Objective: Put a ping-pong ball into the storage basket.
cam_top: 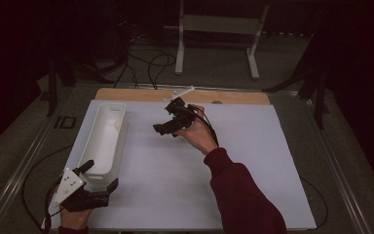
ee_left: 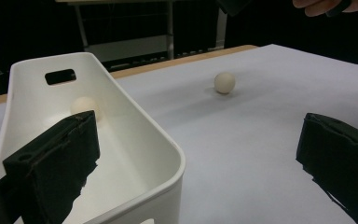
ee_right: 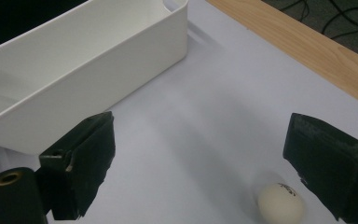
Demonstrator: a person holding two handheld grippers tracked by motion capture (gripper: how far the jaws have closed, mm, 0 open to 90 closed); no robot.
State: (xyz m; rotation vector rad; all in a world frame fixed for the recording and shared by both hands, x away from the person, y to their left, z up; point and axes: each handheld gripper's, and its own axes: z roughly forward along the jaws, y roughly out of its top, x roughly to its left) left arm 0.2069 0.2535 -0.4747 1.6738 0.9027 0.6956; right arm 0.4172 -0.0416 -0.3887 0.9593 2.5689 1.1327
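Right gripper [cam_top: 168,126] spread wide, hovering over the mat's [cam_top: 253,161] far middle, one ball [ee_right: 280,203] on the mat just inside its jaw, untouched. Left gripper [cam_top: 100,176] also spread, at the near left corner, straddling the bin's [cam_top: 118,146] near end. Bin lies along the left edge, one ball [ee_left: 85,105] inside. Two balls total, one bin. Right half of mat open.

Left tongs [ee_left: 205,154] jaw hides part of ball [ee_left: 85,106] in bin [ee_left: 135,116].
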